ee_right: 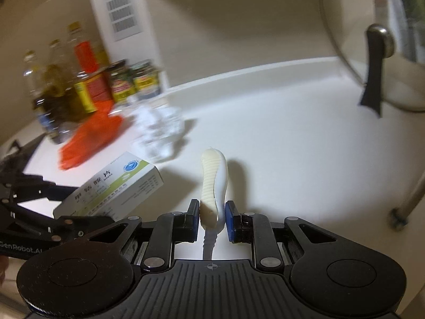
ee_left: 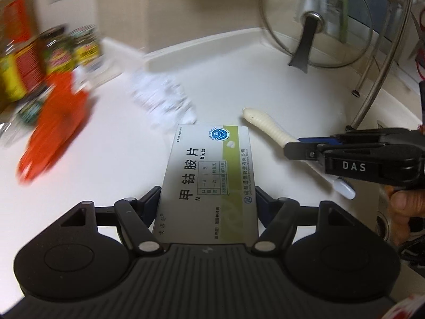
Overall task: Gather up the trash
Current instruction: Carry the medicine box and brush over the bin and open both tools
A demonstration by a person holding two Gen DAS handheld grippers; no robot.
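Observation:
My left gripper (ee_left: 207, 199) is shut on a white and green medicine box (ee_left: 209, 178), held just above the white counter (ee_left: 265, 85). The box also shows in the right wrist view (ee_right: 114, 183), with the left gripper (ee_right: 57, 190) on it. My right gripper (ee_right: 212, 219) is closed on a cream ribbed toothbrush handle (ee_right: 213, 180); in the left wrist view the right gripper (ee_left: 300, 147) holds the toothbrush (ee_left: 265, 127) over the counter. A crumpled white paper (ee_left: 164, 101) (ee_right: 159, 130) and an orange wrapper (ee_left: 53, 130) (ee_right: 90, 135) lie on the counter beyond.
Several sauce jars and oil bottles (ee_right: 79, 85) stand at the back left by the wall. A glass pot lid (ee_left: 316, 18) (ee_right: 377, 40) leans on a metal rack (ee_left: 377, 79) at the right. A low backsplash edges the counter (ee_right: 265, 122).

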